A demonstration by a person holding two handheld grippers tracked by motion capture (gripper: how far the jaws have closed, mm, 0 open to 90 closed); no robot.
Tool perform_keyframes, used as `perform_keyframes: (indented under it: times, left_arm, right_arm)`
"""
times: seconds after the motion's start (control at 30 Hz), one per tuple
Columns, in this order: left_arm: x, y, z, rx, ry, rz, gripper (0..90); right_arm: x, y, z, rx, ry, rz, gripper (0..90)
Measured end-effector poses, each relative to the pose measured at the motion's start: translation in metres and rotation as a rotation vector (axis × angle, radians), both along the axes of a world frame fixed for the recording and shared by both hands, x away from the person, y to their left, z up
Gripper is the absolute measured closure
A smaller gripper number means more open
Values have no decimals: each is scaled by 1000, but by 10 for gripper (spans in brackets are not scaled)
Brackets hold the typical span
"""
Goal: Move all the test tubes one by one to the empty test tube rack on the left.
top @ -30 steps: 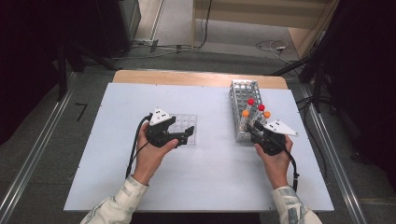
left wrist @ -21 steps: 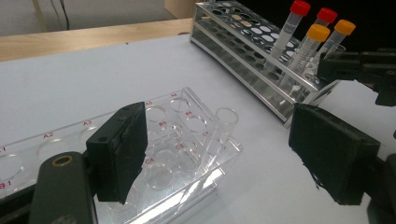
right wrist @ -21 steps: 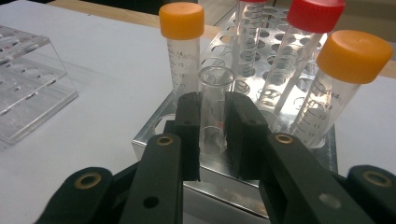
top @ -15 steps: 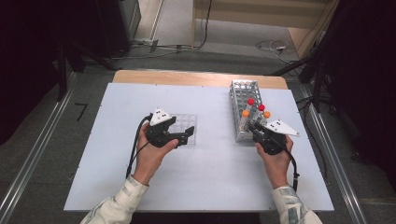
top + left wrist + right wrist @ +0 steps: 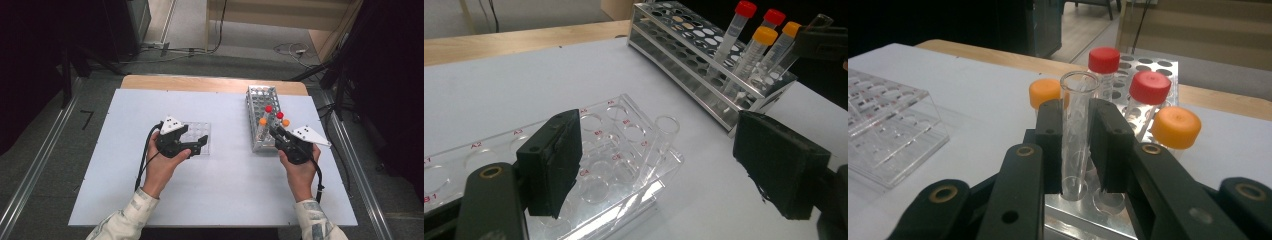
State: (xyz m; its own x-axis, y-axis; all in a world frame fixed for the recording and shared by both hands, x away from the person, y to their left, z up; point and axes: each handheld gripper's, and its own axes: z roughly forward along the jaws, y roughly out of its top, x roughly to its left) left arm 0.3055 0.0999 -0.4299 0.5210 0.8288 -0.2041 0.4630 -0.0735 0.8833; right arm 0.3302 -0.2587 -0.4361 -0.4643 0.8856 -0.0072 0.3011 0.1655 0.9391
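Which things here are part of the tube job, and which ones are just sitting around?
In use:
right tongs
uncapped clear glass tube
silver metal tube rack
clear plastic rack
left tongs

Sitting around:
red-capped tubes
orange-capped tubes

Clear rack (image 5: 196, 136) on table (image 5: 120, 120) left of metal rack (image 5: 261, 100) with capped tubes (image 5: 268, 109).

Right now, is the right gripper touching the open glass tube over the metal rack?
Touching. In the right gripper view the right gripper has its jaws closed against both sides of the uncapped tube.
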Motion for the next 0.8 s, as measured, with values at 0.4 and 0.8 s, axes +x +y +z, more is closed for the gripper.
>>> perform_keyframes:
  times: [0.4, 0.8]
  left_arm:
    - [-1, 1, 2, -10, -4, 1, 208]
    - [-2, 2, 5, -20, -9, -1, 213]
  right_arm:
    - [-9, -3, 20, 45, -43, 12, 727]
    - [-18, 11, 28, 43, -52, 84, 727]
